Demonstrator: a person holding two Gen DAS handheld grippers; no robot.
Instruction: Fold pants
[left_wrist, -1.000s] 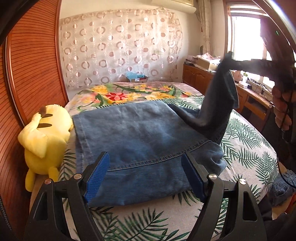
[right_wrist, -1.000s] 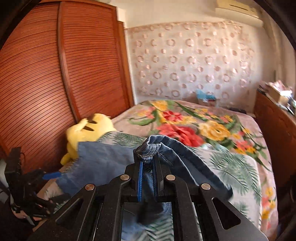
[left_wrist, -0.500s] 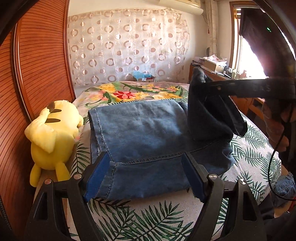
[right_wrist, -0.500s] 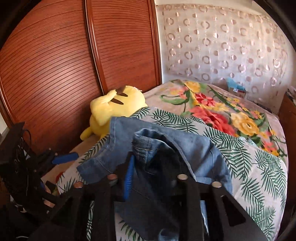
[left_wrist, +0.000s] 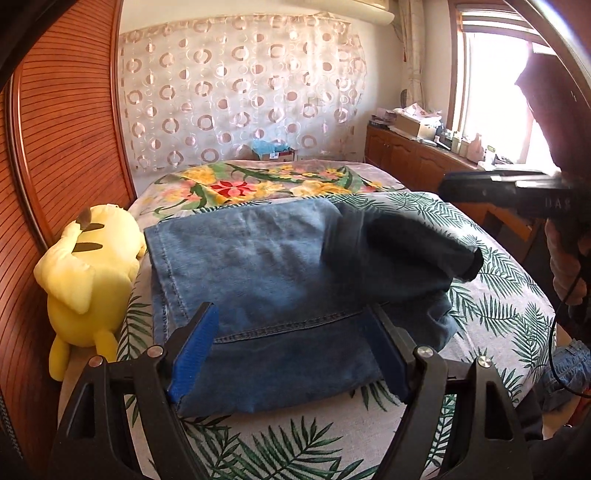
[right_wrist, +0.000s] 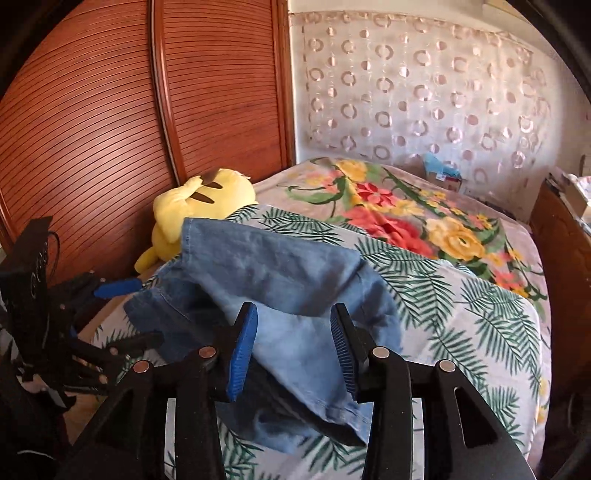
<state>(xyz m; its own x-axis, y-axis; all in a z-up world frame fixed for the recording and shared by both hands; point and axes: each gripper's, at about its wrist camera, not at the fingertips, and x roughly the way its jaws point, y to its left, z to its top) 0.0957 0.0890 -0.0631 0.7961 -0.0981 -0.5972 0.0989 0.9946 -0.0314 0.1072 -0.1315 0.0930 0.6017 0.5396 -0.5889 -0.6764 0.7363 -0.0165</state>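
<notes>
Left wrist view: the pants (left_wrist: 266, 280) lie folded on the bed (left_wrist: 509, 302), just right of the yellow plush toy (left_wrist: 88, 273). The left gripper (left_wrist: 291, 354) hovers at their near edge, fingers (left_wrist: 194, 350) spread wide, holding nothing.

Right wrist view: the pants (right_wrist: 280, 273) sit beside the plush toy (right_wrist: 199, 210), a flap draped over. The right gripper (right_wrist: 293, 347) has its fingers (right_wrist: 242, 350) apart, empty, above the denim.

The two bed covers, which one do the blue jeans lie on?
The white palm-leaf print cover, not the red-and-yellow flowered blanket spread beyond it; the blue denim jeans rest wholly on the leaf print.
</notes>
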